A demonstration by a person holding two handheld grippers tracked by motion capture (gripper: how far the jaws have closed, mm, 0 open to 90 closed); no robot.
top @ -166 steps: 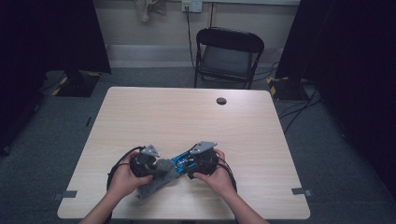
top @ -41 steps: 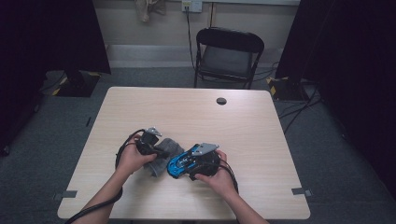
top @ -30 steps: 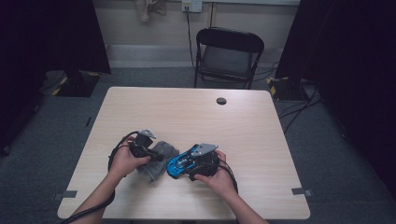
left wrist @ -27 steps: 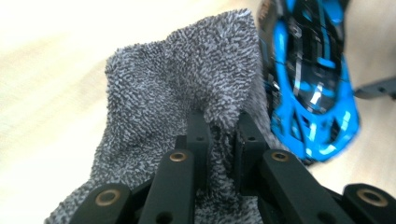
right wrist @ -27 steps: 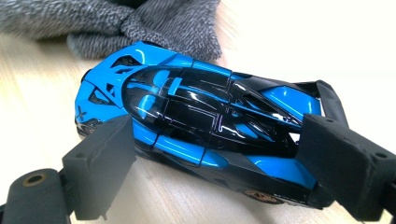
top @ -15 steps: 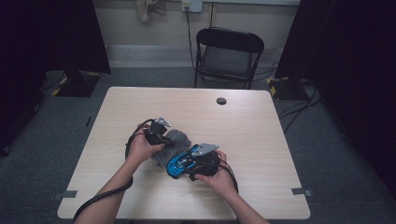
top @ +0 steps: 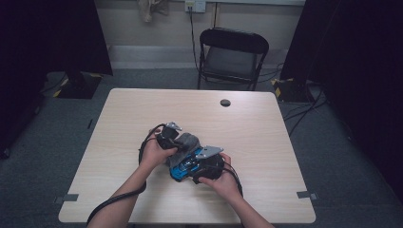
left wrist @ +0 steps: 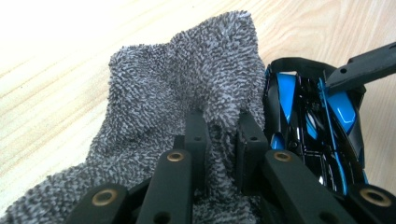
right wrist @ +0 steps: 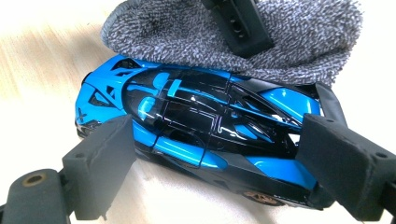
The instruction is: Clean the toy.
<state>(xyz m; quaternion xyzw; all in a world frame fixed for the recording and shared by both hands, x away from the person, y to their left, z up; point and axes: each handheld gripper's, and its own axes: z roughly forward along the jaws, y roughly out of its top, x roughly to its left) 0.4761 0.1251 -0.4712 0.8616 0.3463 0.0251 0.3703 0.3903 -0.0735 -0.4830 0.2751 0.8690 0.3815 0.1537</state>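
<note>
A pale wood-grain table (top: 142, 114) is set on grey carpet, with a black folding chair (top: 233, 54) behind it and a small dark disc (top: 225, 102) near its far edge. Near the front middle of the table, a blue and black toy sports car (right wrist: 205, 135) is clamped lengthwise, nose and tail, between the pads of the right gripper (right wrist: 219, 163). A grey terry cloth (left wrist: 177, 93) is pinched in a fold by the closed left gripper (left wrist: 219, 140) and is pressed against the car's far side.
</note>
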